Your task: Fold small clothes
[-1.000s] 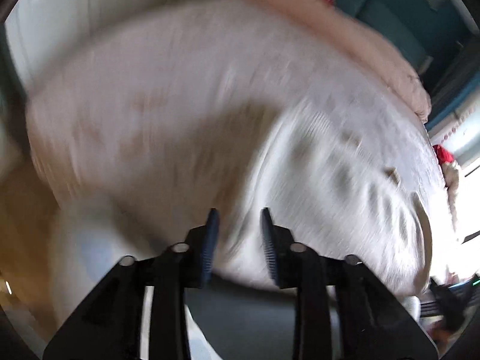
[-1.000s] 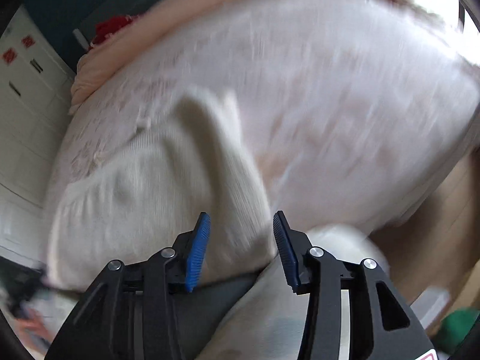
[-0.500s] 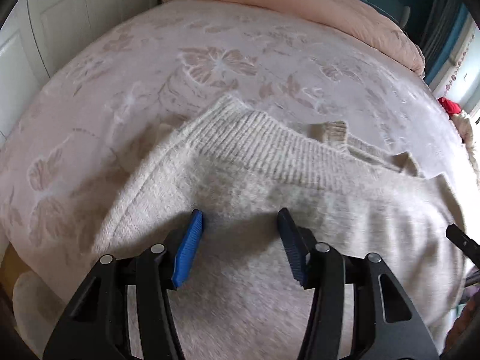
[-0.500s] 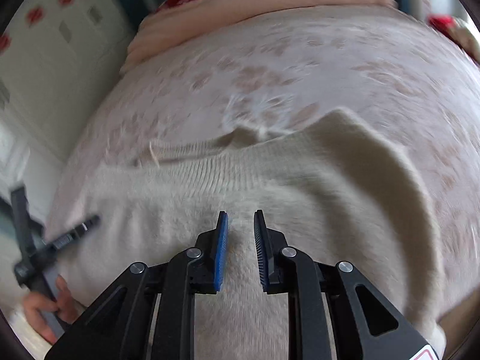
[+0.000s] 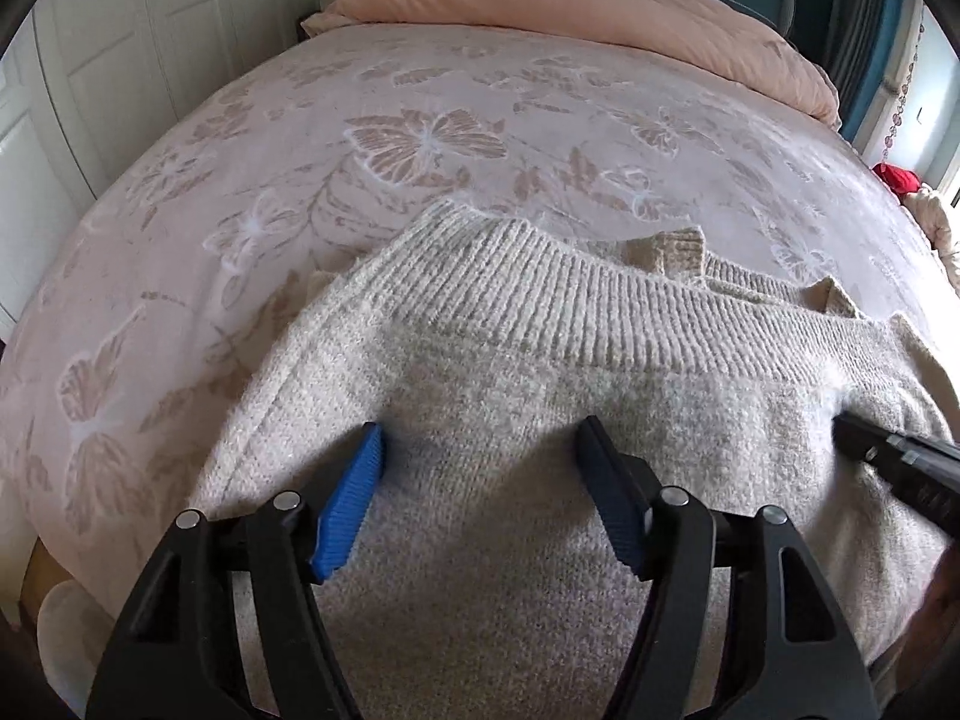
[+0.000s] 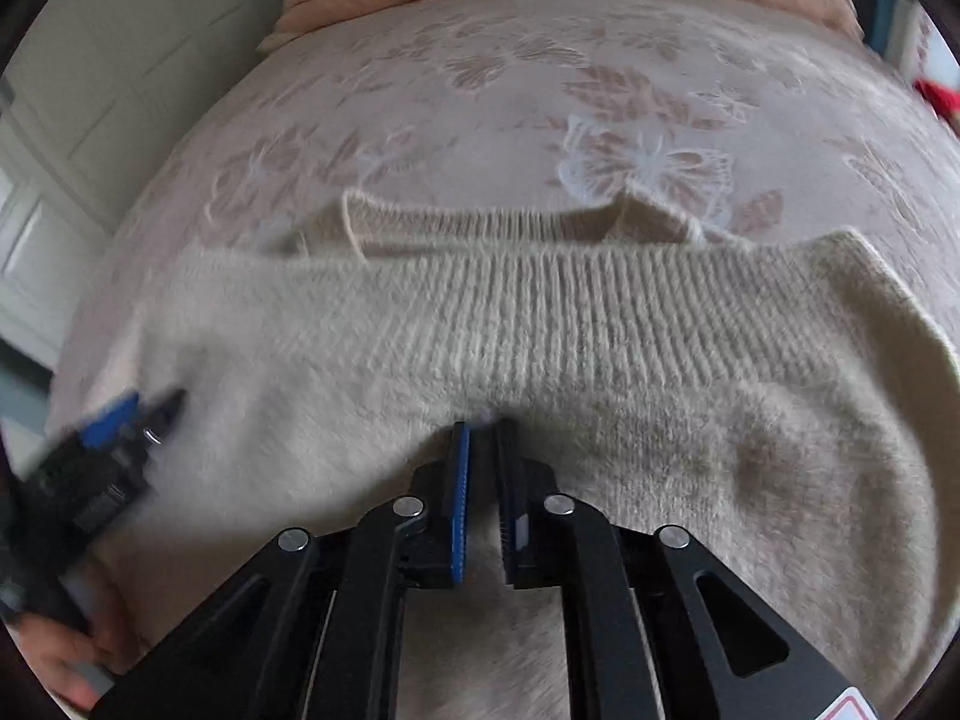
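Left claw [image 5: 480,450]: wide open, jaws just been opening, over the sweater, nothing pinched between them.
Right claw [image 6: 483,438]: almost shut, tips down in the fuzzy knit of the sweater; a small tuft maybe pinched, hard to tell for sure.
Sweater [image 5: 540,420]: cream and fuzzy, lying on the bed right under both claws, at the near edge.
Ribbed band [image 6: 600,312]: across the sweater's far side, with a second ribbed edge [image 6: 450,222] peeking out just behind it.
Done so far: sweater looks doubled over once, top layer lying over the under one, edges not quite lined up.
Left to do: probably smoothing, lining up the edges and more folds; sleeves hidden, so cannot tell about them.
Bed cover [image 5: 420,138]: pink with butterflies, past the sweater, bare and flat.
Pink blanket [image 5: 600,24]: bunched up at the far end, well away from the sweater.
Red thing [image 5: 897,180]: far right of the sweater.
In the way: nothing on the sweater except the claws.
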